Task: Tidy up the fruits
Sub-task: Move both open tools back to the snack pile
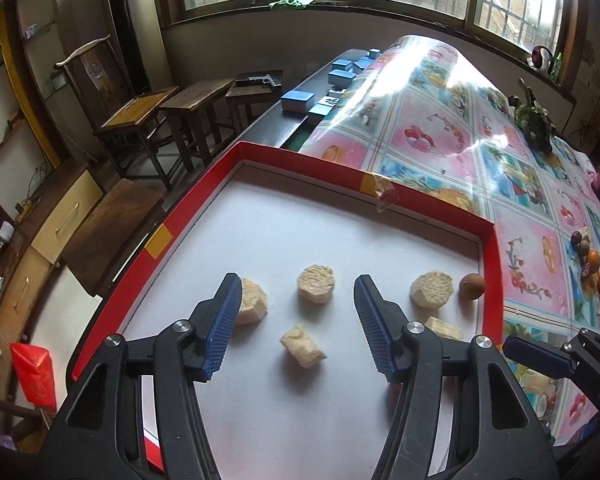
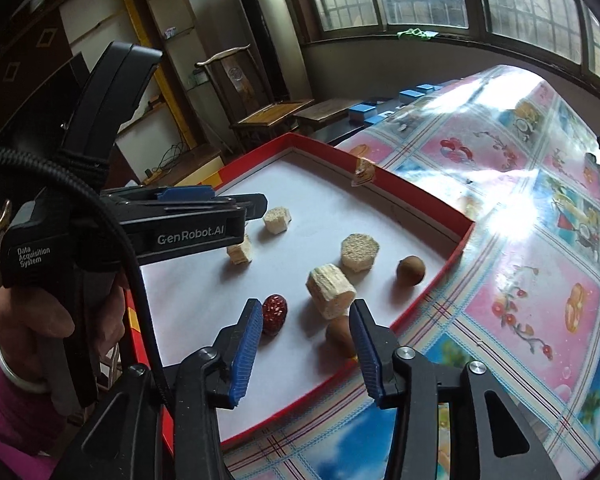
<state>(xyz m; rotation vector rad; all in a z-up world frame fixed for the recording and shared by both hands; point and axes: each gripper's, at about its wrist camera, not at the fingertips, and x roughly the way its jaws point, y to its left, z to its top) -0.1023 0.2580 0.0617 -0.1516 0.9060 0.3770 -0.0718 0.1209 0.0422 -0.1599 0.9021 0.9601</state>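
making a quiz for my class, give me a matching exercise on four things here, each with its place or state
Things:
1. strawberry
2. brown fruit
3. left claw
4. blue boxes

Places or states:
A. on the dark table past the tray
B. open, with nothing gripped
C. by the tray's right wall
D. beside the right claw's left finger

Pairs: 1-D, 2-C, 3-B, 4-A

The counter (image 1: 440, 136) wears a glossy fruit-print cloth; a red-rimmed tray (image 1: 494, 264) sits on it; blue boxes (image 1: 298, 101) lie at its far end; small fruits (image 1: 594, 270) cluster well right of the tray.
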